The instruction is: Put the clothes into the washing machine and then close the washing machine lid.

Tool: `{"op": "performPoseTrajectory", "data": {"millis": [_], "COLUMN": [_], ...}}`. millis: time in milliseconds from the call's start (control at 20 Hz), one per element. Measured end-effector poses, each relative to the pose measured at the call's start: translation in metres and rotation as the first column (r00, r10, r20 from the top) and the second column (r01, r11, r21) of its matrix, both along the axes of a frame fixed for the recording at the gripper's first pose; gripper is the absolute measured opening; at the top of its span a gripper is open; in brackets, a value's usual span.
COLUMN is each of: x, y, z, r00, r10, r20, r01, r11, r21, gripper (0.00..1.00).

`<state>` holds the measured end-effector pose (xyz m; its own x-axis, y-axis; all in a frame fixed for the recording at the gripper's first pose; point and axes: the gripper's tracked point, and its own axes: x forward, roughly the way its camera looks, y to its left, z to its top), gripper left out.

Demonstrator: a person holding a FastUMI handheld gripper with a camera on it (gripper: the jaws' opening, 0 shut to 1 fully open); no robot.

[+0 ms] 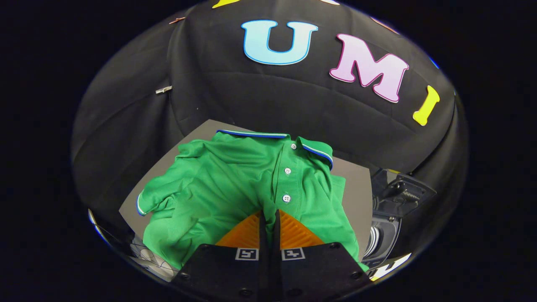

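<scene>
Both fingers of the hand-held gripper (268,214) are pressed together, pinching the green polo shirt (226,184) below its lowest white button. The shirt lies rumpled on the grey tabletop (356,184), blue-and-white trimmed collar farthest away.

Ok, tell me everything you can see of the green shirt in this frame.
The shirt is a green polo of soft knit-looking fabric, with a collar and sleeve cuff edged in blue and white and a placket of three white buttons. It lies crumpled, front up, on the grey table, collar toward the black cloth wall. The gripper is nearly closed, its fingertips pressing into the fabric just below the lowest button.
</scene>
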<state>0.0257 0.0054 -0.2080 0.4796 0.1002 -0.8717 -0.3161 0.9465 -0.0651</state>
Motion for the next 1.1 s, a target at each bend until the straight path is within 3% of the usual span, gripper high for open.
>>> {"op": "performPoseTrajectory", "data": {"millis": [300,600,800,1100], "x": [0.003,0.007,0.000,0.003], "y": [0.000,-0.012,-0.047,-0.108], "z": [0.030,0.054,0.066,0.077], "r00": [0.999,0.992,0.987,0.993], "r10": [-0.013,0.034,0.061,0.012], "r20": [0.037,0.122,0.148,0.121], "r01": [0.010,-0.048,-0.081,-0.038], "r11": [0.996,0.992,0.987,0.974], "r21": [0.084,0.113,0.140,0.223], "gripper": [0.05,0.05,0.05,0.05]}}
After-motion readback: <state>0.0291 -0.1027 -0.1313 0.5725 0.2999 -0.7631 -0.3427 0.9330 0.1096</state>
